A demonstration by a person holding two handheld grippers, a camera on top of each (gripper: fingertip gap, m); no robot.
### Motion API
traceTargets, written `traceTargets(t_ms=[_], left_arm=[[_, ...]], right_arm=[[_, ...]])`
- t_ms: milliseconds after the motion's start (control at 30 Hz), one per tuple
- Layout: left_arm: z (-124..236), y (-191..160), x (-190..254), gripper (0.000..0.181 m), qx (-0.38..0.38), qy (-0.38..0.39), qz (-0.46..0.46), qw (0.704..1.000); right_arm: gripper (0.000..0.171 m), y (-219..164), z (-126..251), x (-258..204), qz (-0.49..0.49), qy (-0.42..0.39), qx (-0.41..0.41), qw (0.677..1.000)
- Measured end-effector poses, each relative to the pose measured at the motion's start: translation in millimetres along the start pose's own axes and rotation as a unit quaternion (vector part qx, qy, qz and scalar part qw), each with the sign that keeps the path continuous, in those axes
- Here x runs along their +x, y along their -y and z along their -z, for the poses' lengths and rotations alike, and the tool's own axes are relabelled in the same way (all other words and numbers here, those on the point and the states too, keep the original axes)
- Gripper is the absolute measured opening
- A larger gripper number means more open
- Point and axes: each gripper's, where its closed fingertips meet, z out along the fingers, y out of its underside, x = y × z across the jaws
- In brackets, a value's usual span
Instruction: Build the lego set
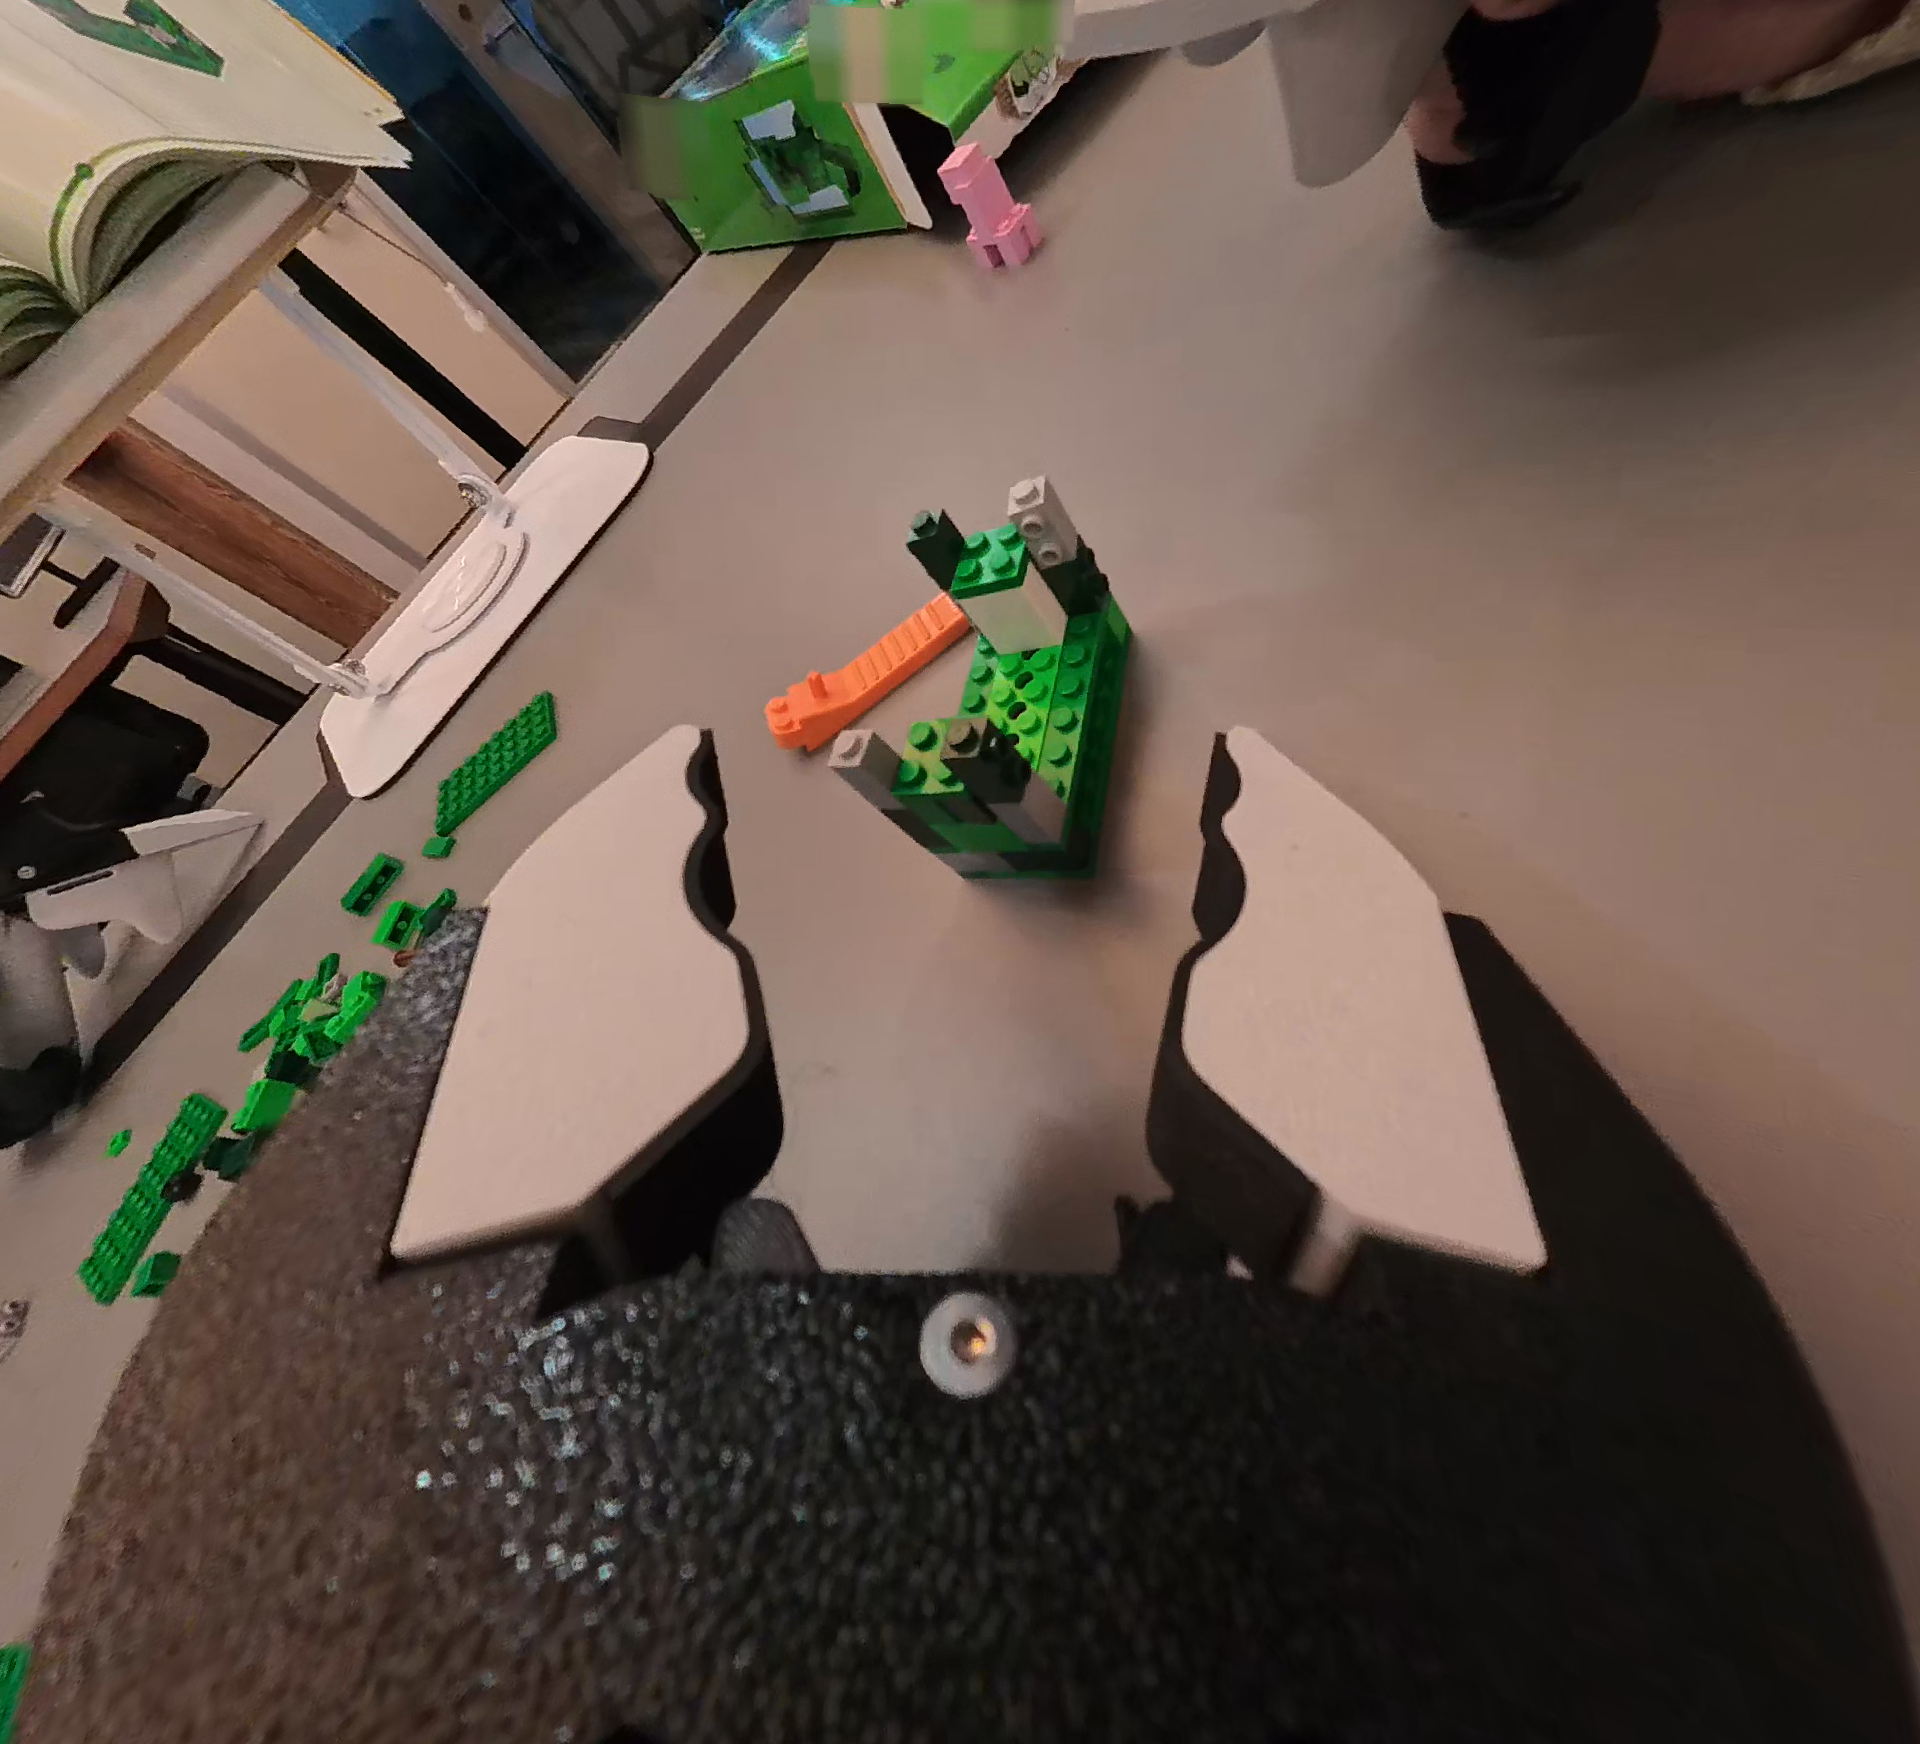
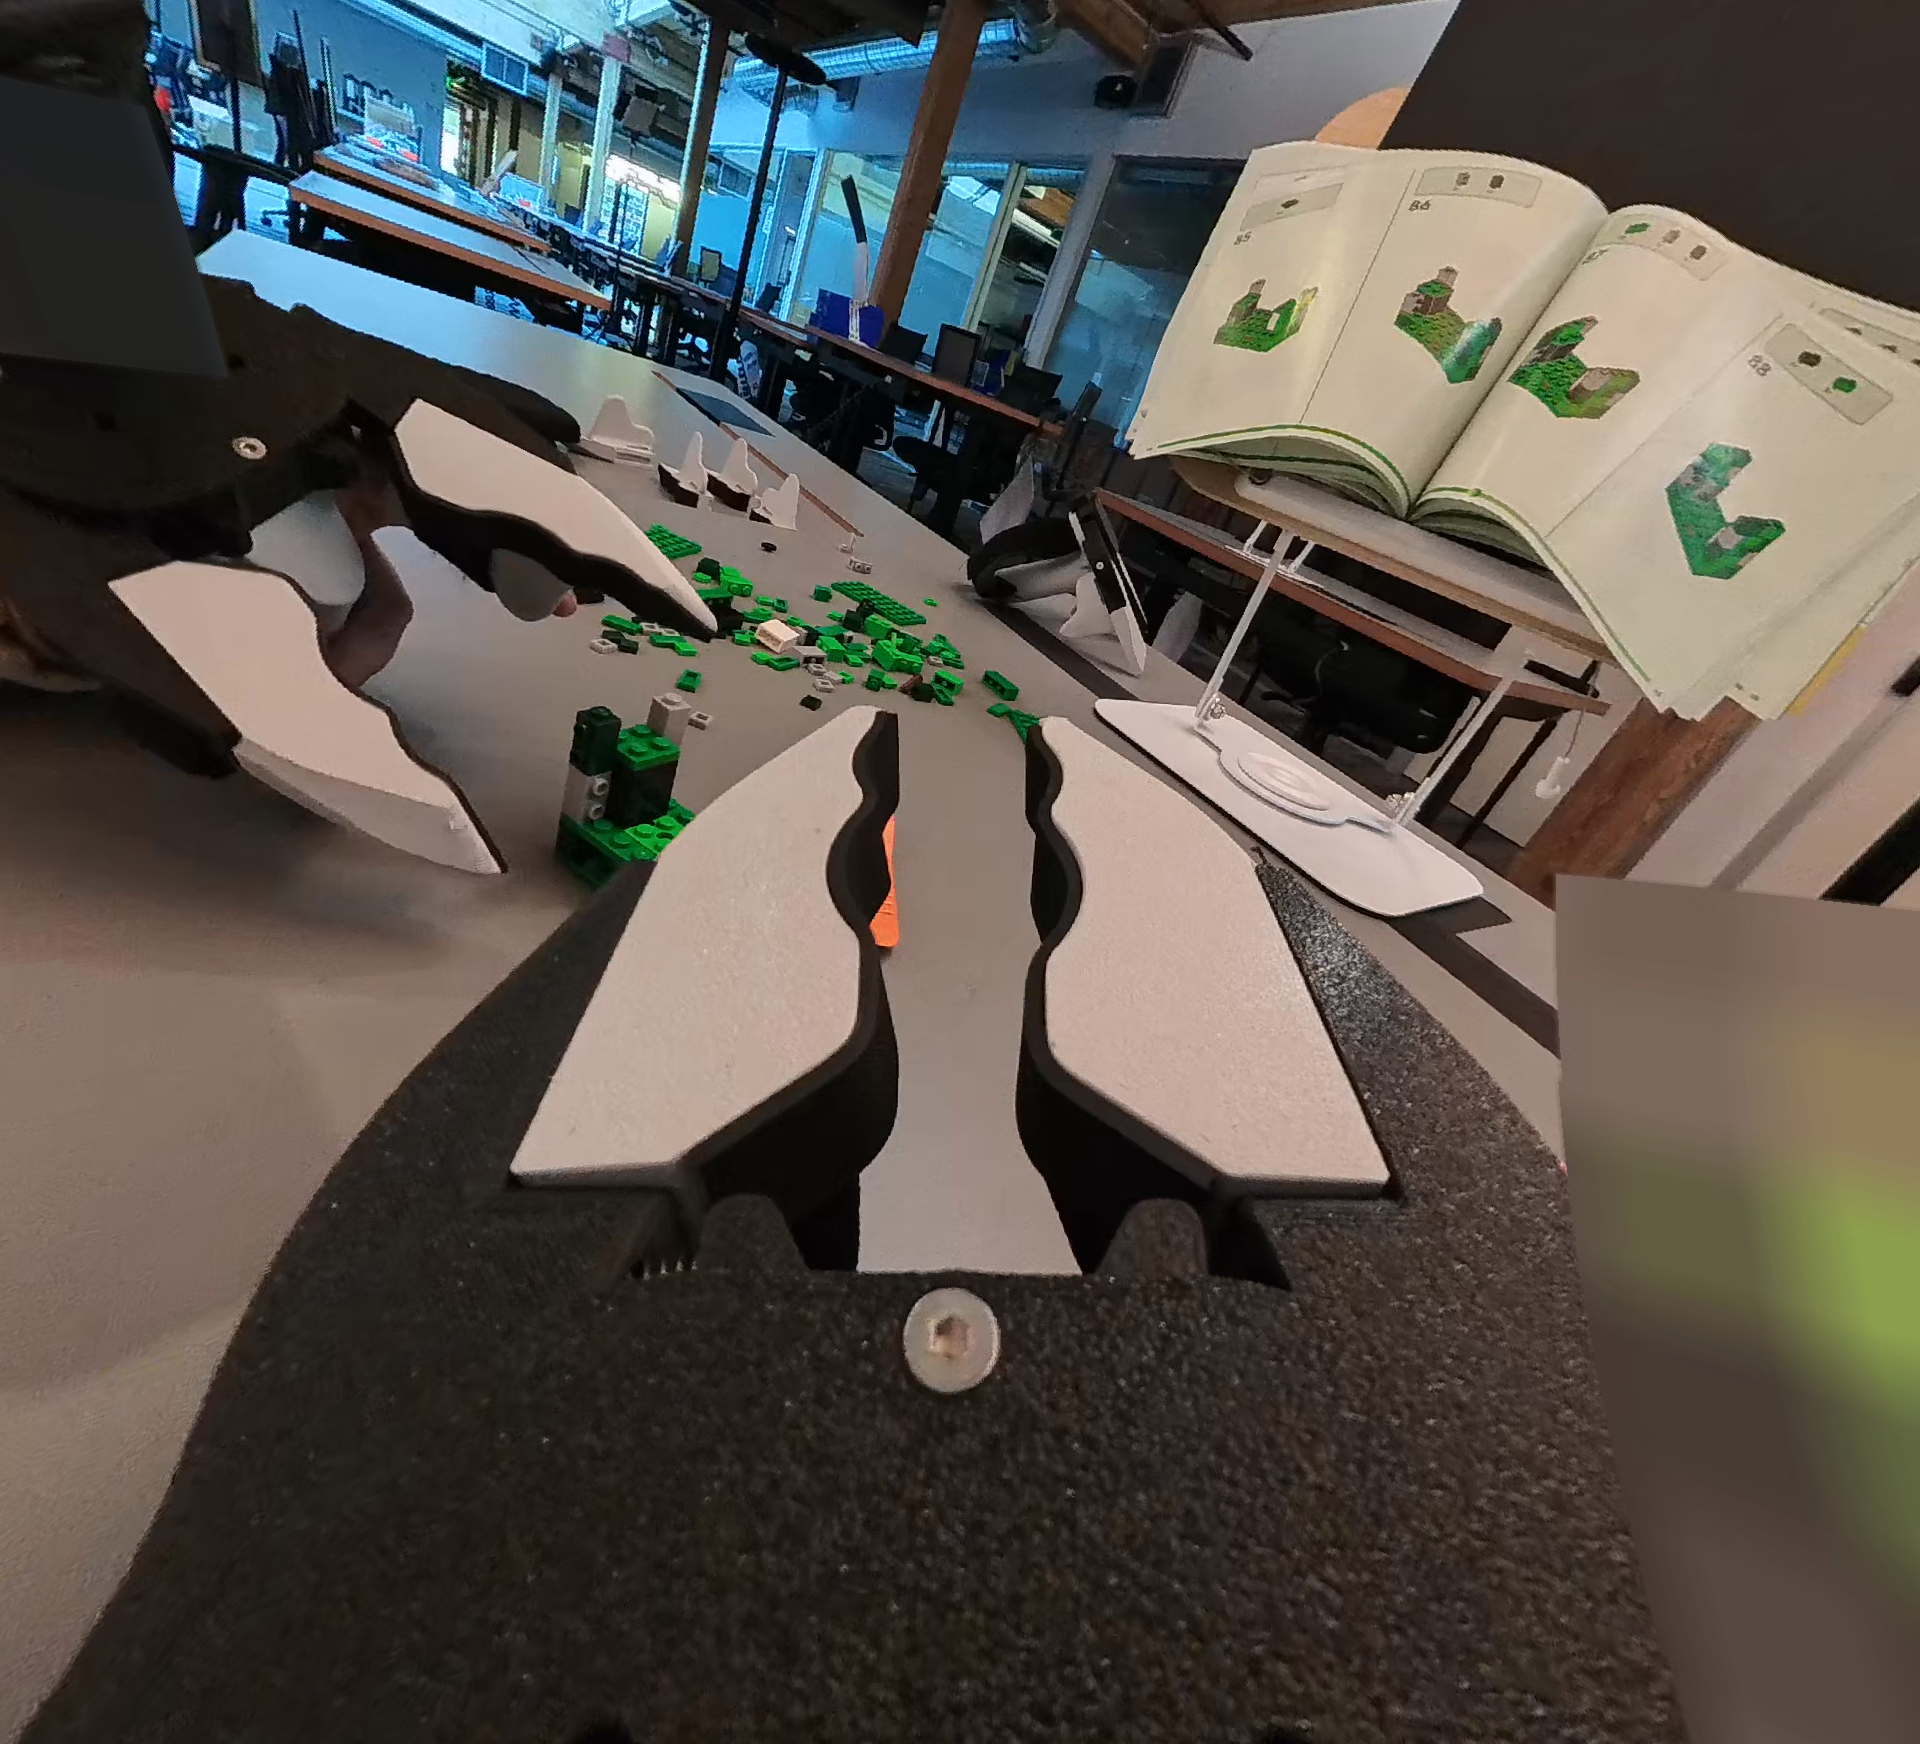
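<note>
Left wrist view records one partly built model (image 1: 1013, 707) standing on the grey table (image 1: 1455, 655), directly ahead of the left gripper (image 1: 966, 759), whose fingers (image 1: 623, 946) are spread wide with nothing between them. The model is a green studded base with two raised ends: the far end carries one light grey block, one white block and dark green pieces; the near end shows grey, green and black columns. One orange prying tool (image 1: 862, 671) lies flat just beside the model's left edge. One pink figure (image 1: 992, 208) stands near one green box (image 1: 800, 156) at the table's far side. Loose green pieces (image 1: 312, 1019), too many and too blurred to count, are scattered along the left edge. Right wrist view shows the right gripper (image 2: 961, 738) low over the table, its fingers (image 2: 748, 946) parted by a narrow gap and holding nothing; the model (image 2: 623, 790) sits to its left. One open instruction booklet (image 2: 1507, 385) rests on one clear stand with a white base (image 2: 1299, 821).
</note>
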Motion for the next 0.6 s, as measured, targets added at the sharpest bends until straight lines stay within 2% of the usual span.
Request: traceTargets(t_ms=[300,367,467,600], left_arm=[[8.8,4.4,-4.0,0.09,0.012,0.021,-0.012,1.0],[20.9,9.3,-18.5,0.092,0.027,0.059,-0.014,0.998],[45.6,3.9,-47.7,0.083,0.033,0.101,0.002,0.994],[78.5,-38.3,-105.5,0.062,0.002,0.117,0.03,0.993]], right_arm=[[0.022,-1.1,1.8,2.6,0.009,-0.008,-0.004,1.0],[0.022,-1.7,2.3,4.5,0.009,-0.013,-0.006,1.0],[0.022,-2.2,2.9,7.8,0.006,-0.021,-0.007,1.0],[0.022,-2.7,2.1,10.0,0.001,-0.025,-0.008,1.0]])
